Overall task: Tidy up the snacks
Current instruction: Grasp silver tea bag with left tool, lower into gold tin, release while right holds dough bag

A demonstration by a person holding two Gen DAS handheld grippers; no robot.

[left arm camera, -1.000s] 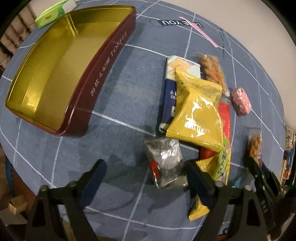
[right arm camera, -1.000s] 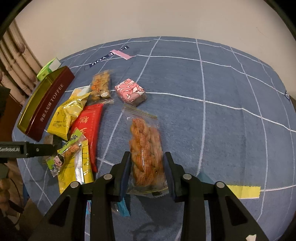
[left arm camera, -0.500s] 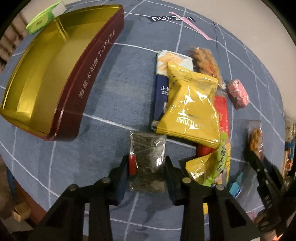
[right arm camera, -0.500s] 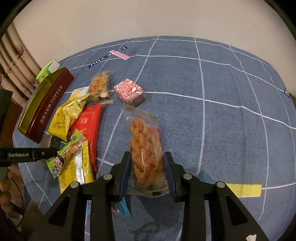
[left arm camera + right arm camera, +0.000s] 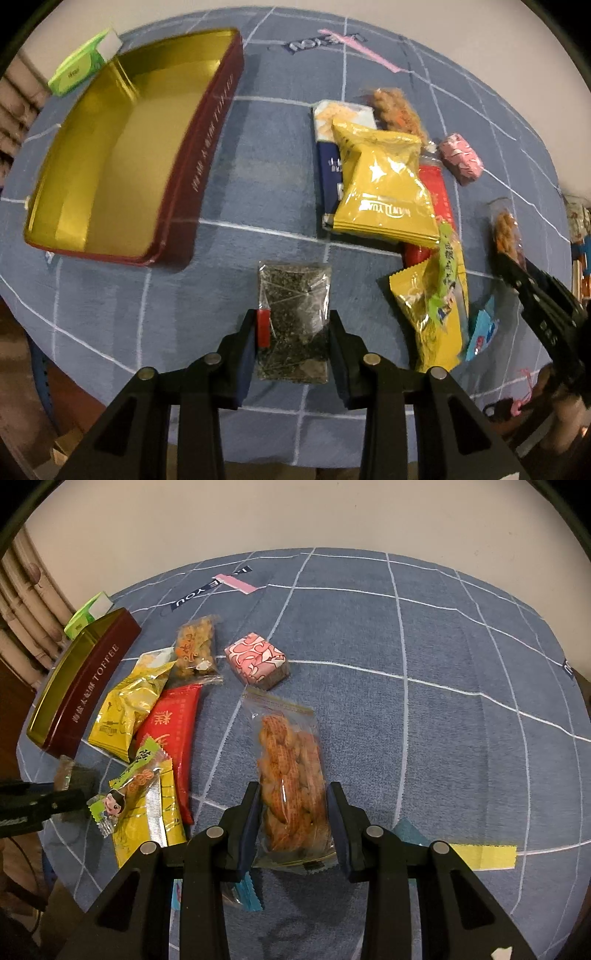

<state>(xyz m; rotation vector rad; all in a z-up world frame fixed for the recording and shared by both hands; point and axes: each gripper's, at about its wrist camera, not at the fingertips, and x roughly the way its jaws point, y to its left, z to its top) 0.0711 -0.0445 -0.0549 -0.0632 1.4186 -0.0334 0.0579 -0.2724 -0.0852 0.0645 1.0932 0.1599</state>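
The clear packet of dark speckled snack with a red tab (image 5: 293, 317) sits clamped between the pads of the left hand-held gripper (image 5: 293, 341), which points straight down over the blue grid-lined worktop (image 5: 258, 166). Its lower edge is blurred. At ten o'clock lies the open gold-lined maroon tin (image 5: 122, 158). The right hand-held gripper (image 5: 291, 819) pinches a clear bag of orange twisted crackers (image 5: 290, 771), angled downward; the bag's near end is hidden behind the fingers.

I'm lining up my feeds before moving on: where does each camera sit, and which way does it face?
Left wrist: on the left gripper, looking down at the dark packet it grips; tin beyond.
Right wrist: on the right gripper, angled down at the gripped twist packet.
Shared: tin, yellow bag, pink box, each other's gripper.
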